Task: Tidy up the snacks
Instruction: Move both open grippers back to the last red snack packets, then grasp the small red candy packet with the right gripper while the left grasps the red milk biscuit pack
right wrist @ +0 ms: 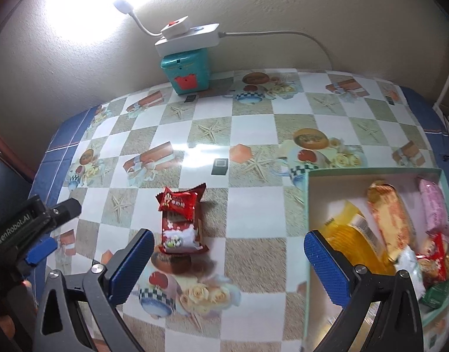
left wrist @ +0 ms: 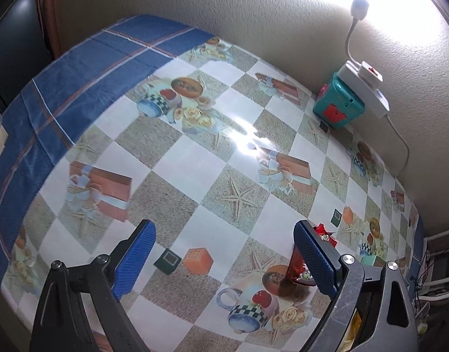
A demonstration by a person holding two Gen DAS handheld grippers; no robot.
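- The right tool (right wrist: 228,259) stands wide open, its two blue-padded fingers (right wrist: 130,264) spread apart with nothing between the pads, hovering over the tabletop (right wrist: 253,223) with its glossy checkered oilcloth of starfish, cups and gift boxes.
- Two red foil snack packets (right wrist: 181,220), lying end to end and touching, rest on the cloth just ahead of the right tool's left finger, inside the line of the gap but clear of both pads.
- The left tool (left wrist: 224,256) is likewise open and empty; the same red packets (left wrist: 324,236) lie close against the outer side of its right finger, partly hidden by it.
- From the right wrist, the left tool's black body and a blue pad show at the left edge.
- A pale green open cardboard box (right wrist: 308,220) sits behind the right tool's right finger, holding yellow, orange, pink, red and green wrapped snacks.
- At the wall stands a teal cube-shaped box (right wrist: 185,69) with a white power strip (right wrist: 186,37) on top and a lit gooseneck lamp (right wrist: 123,6).
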